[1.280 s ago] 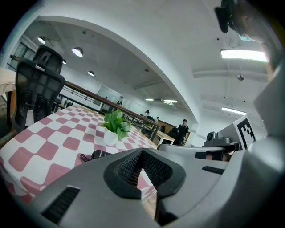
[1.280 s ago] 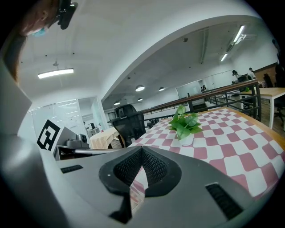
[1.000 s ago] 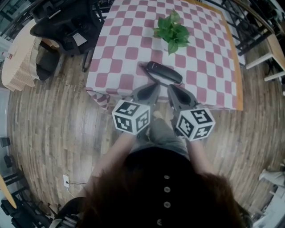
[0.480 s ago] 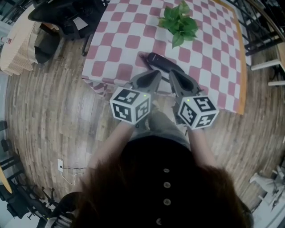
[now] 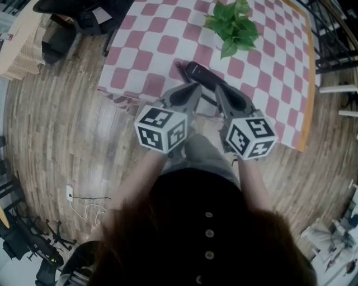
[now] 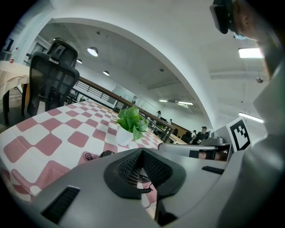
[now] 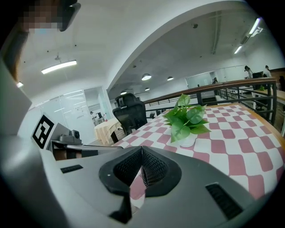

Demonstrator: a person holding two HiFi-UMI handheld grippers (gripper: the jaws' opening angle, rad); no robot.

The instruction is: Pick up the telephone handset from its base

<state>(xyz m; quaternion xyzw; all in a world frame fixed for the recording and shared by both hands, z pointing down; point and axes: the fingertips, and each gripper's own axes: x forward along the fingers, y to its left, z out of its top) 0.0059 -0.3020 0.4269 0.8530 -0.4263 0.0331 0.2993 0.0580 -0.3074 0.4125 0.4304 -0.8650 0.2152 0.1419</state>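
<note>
A: Where is the phone?

B: It lies on the table, near the front edge. It is black and long. It sits just past the tips of both grippers. Neither one touches it.

A: What is on the table?

B: A cloth with pink and white squares. A green plant in a white pot stands farther back, behind the phone.

A: Is the left gripper holding something?

B: No. Its two jaws are pressed together at the tips. Nothing is pinched between them. Through the little gap under the tips I can see a bit of curly cord and the cloth.

A: And the right gripper?

B: Same thing. Its jaws are closed tight on each other, and it holds nothing. Only the cloth shows through its gap.

A: How are the two grippers placed?

B: Side by side, close together, at the near edge of the table. Both point toward the phone. The person holds one in each hand.

A: Anything else?

B: A black chair stands at the far left corner of the table. The floor is wood.
</note>
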